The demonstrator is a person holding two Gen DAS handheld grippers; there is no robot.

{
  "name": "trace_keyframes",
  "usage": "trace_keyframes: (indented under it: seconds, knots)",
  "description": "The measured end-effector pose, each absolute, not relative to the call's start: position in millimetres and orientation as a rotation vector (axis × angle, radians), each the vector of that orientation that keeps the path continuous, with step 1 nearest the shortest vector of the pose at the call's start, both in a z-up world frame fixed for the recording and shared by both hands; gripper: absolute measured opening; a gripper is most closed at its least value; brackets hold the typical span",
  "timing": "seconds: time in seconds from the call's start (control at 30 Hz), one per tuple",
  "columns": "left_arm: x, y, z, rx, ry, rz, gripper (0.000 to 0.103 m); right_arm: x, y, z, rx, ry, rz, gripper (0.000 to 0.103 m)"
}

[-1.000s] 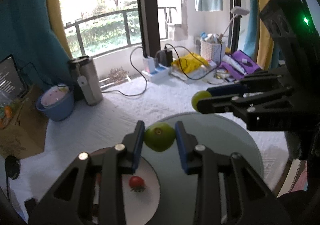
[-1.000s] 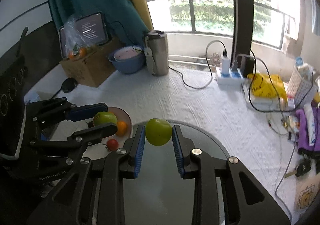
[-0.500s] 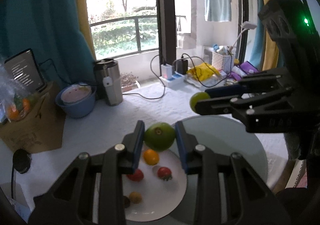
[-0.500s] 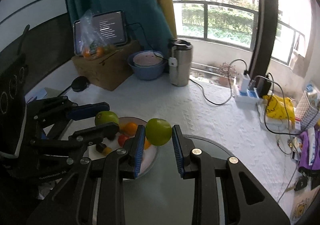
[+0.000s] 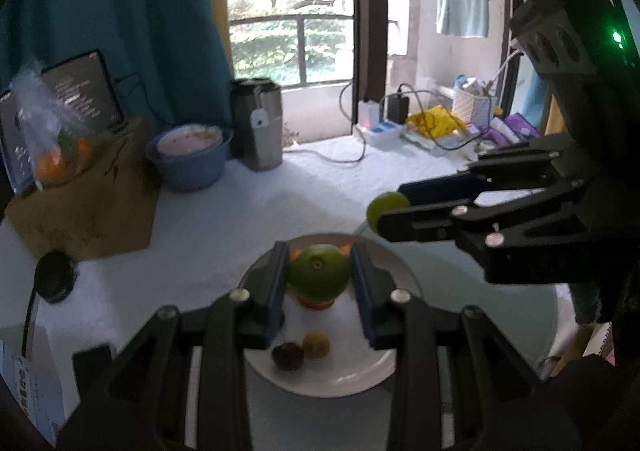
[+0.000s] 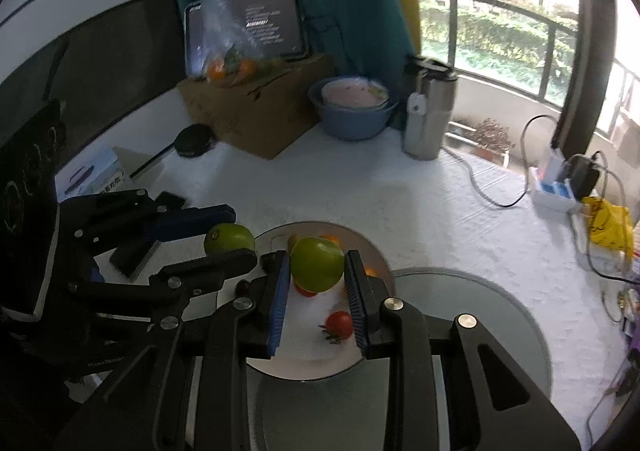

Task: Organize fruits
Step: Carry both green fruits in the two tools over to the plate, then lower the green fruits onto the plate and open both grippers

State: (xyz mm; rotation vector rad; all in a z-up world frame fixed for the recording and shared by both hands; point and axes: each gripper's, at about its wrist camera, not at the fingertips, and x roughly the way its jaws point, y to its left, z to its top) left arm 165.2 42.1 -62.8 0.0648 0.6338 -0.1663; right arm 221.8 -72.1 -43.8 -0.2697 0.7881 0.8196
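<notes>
My left gripper [image 5: 319, 255] is shut on a green fruit [image 5: 319, 278] and hangs over a white plate [image 5: 344, 367]. The plate holds a dark berry [image 5: 287, 355], a yellowish berry [image 5: 316, 345] and red and orange fruits partly hidden under the held one. My right gripper [image 6: 317, 257] is shut on a green apple [image 6: 317, 269] above the same plate [image 6: 308, 351], just over a cherry tomato [image 6: 339, 325]. Each gripper shows in the other's view, the left gripper [image 6: 240, 235] beside the plate's left rim.
A round glass disc [image 6: 480, 331] lies under the plate's right side. Behind stand a cardboard box [image 5: 84, 207] with a bag of oranges [image 5: 56, 159], a blue bowl [image 5: 188, 163] and a steel mug [image 5: 258, 123]. A power strip [image 6: 554, 191] and cables lie far right.
Both grippers have swung left across the table, from over the glass disc to over the white plate. Each still holds its green fruit.
</notes>
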Motion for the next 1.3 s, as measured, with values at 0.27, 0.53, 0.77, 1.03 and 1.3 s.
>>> trace_keyframes:
  seconds: [0.27,0.53,0.77,1.03,1.3]
  knots:
    - [161.6,55.9,-98.5,0.026,0.697,-0.157,0.032,221.5,-55.7,-77.2,-0.28,0.861,0.849,0.03]
    - [166.3,68.3,-130.3,-0.003,0.753,-0.163,0.032,224.5,-48.9,-115.2,-0.285,0.95,0.839,0.03]
    - [162.7,68.3,-133.3,-0.004,0.747,-0.192,0.032,225.1,-45.2,-135.5,-0.287,0.995,0.824,0.03]
    - [153.0,53.8,-141.9,0.001,0.778,-0.251,0.033,224.4,-45.0,-140.3,-0.287,0.996,0.814,0.03]
    - [155.6,52.1,-148.7,-0.005,0.795,-0.242,0.033,221.4,-46.3,-141.5,-0.293,0.987,0.811,0.03]
